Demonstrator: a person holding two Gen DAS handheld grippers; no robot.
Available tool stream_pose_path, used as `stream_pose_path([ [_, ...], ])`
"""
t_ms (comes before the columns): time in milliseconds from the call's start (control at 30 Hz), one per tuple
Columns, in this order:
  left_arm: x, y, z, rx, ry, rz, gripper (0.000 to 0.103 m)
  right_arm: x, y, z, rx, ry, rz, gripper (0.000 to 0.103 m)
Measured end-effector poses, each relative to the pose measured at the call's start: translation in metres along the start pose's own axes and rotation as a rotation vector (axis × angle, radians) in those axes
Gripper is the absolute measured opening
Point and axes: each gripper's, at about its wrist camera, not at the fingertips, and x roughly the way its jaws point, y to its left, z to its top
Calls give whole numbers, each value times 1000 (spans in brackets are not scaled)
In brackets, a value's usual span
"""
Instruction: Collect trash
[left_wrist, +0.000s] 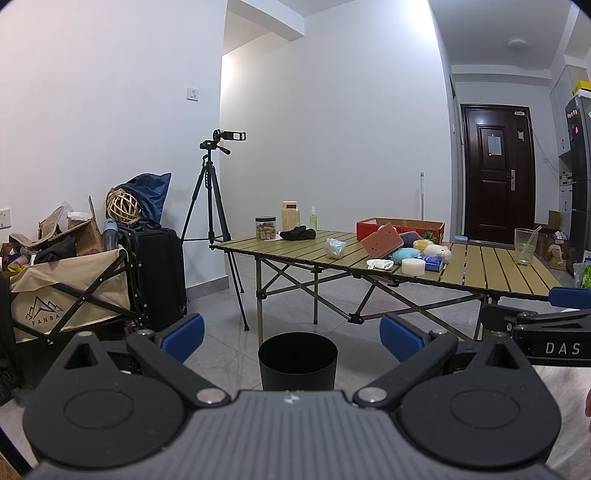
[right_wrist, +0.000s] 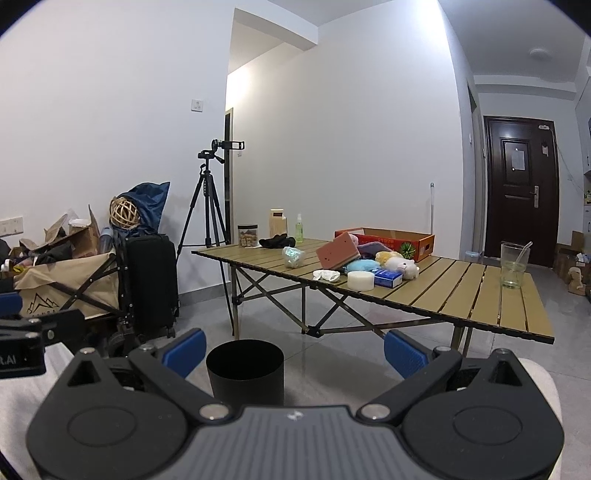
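Note:
A black round bin (left_wrist: 297, 360) stands on the grey floor in front of a folding slatted table (left_wrist: 491, 271); it also shows in the right wrist view (right_wrist: 245, 371). On the table lie a crumpled white tissue (left_wrist: 379, 263) (right_wrist: 326, 275) and a crumpled clear plastic wrapper (left_wrist: 334, 248) (right_wrist: 293, 256). My left gripper (left_wrist: 291, 338) is open and empty, low above the floor, well short of the table. My right gripper (right_wrist: 294, 349) is open and empty beside it, and its body shows at the right edge of the left wrist view (left_wrist: 546, 332).
The table also holds a pink sponge (right_wrist: 338, 251), plush toys (right_wrist: 399, 264), a white roll (right_wrist: 361, 280), a blue box (right_wrist: 387, 278), a red carton (right_wrist: 391, 240), a glass with a straw (right_wrist: 514, 264), jars and a spray bottle. A tripod (right_wrist: 208, 206), suitcase (right_wrist: 149, 280) and loaded wagon (left_wrist: 66, 291) stand left.

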Motion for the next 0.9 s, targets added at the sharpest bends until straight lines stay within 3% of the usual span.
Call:
stream_pose_path([
  [900, 3, -2, 0, 4, 4, 0, 103, 0, -1, 0, 6, -2, 4, 103],
])
